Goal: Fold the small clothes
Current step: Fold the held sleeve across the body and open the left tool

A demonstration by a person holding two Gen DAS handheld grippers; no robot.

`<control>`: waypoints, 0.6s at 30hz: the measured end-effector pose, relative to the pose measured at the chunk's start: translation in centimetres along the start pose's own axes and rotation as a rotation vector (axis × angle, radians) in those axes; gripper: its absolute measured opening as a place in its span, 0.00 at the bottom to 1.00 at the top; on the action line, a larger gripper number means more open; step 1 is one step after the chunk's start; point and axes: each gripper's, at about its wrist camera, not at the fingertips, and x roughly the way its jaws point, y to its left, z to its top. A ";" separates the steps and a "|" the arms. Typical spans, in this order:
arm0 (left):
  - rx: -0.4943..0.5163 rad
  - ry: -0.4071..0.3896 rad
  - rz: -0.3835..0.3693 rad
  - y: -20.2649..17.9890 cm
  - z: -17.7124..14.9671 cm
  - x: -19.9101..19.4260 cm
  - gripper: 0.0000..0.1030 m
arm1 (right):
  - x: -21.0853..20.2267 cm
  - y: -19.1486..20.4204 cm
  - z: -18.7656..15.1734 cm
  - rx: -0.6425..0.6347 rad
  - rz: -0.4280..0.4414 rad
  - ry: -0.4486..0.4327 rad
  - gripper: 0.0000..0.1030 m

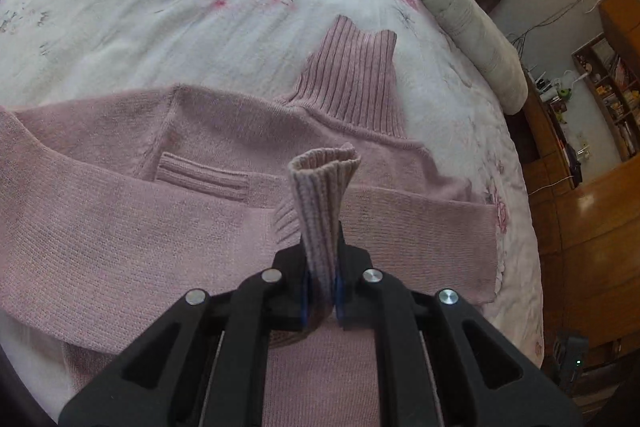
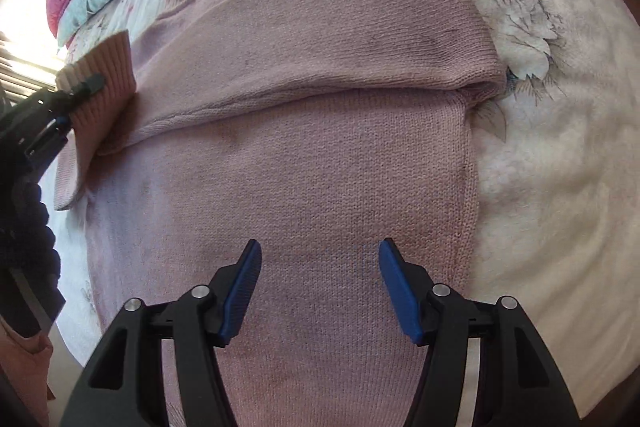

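Sweater (image 1: pixel 224 211) flat on floral bedspread (image 1: pixel 160 39), near edge. Left gripper (image 1: pixel 320 291) clamped on ribbed cuff (image 1: pixel 322 195), lifting sleeve across chest for fold. Right gripper (image 2: pixel 320 291) spread wide, empty, poised over lower body panel.

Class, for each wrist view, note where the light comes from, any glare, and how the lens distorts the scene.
Left wrist view: fisheye bends the bed into a dome; glare sits on the wooden cabinet; dark vignette rings the corners. Right wrist view: blown-out window light at the left edge; the sweater bulges outward, knit sharp in the centre.
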 end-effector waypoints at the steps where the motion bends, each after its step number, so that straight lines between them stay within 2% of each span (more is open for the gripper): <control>1: -0.004 0.029 0.018 0.3 -0.3 1.1 0.07 | -0.2 -0.5 -0.1 0.006 0.002 -0.001 0.60; 2: -0.010 0.064 0.028 0.8 -0.6 2.1 0.08 | -0.3 -0.8 -0.1 0.010 0.003 -0.001 0.60; 3: -0.017 0.095 0.024 1.3 -1.0 2.9 0.12 | -0.2 -1.1 -0.2 0.013 0.003 0.001 0.60; 6: 0.000 0.110 0.005 1.6 -1.4 3.0 0.14 | 0.2 -1.2 -0.2 0.017 0.002 0.008 0.60; 7: 0.005 0.125 -0.016 1.5 -1.4 2.8 0.18 | 0.3 -1.1 -0.1 0.017 0.000 0.008 0.60; 11: 0.029 0.167 -0.202 1.6 -1.8 0.1 0.33 | 0.4 0.4 0.8 0.018 0.021 0.001 0.60; 12: 0.049 0.166 -0.225 1.8 -2.0 -0.9 0.36 | 0.3 0.9 1.3 0.011 0.029 -0.004 0.60; 15: 0.054 0.114 -0.173 4.7 -1.8 -3.9 0.37 | -0.1 3.0 2.8 -0.012 0.089 -0.010 0.60; 16: 0.032 0.091 -0.128 6.2 -1.4 -4.7 0.37 | -0.2 3.9 3.5 -0.021 0.117 -0.013 0.60; 18: 0.000 0.054 0.013 10.0 -0.7 -6.0 0.37 | -0.1 6.1 5.0 -0.042 0.166 -0.016 0.60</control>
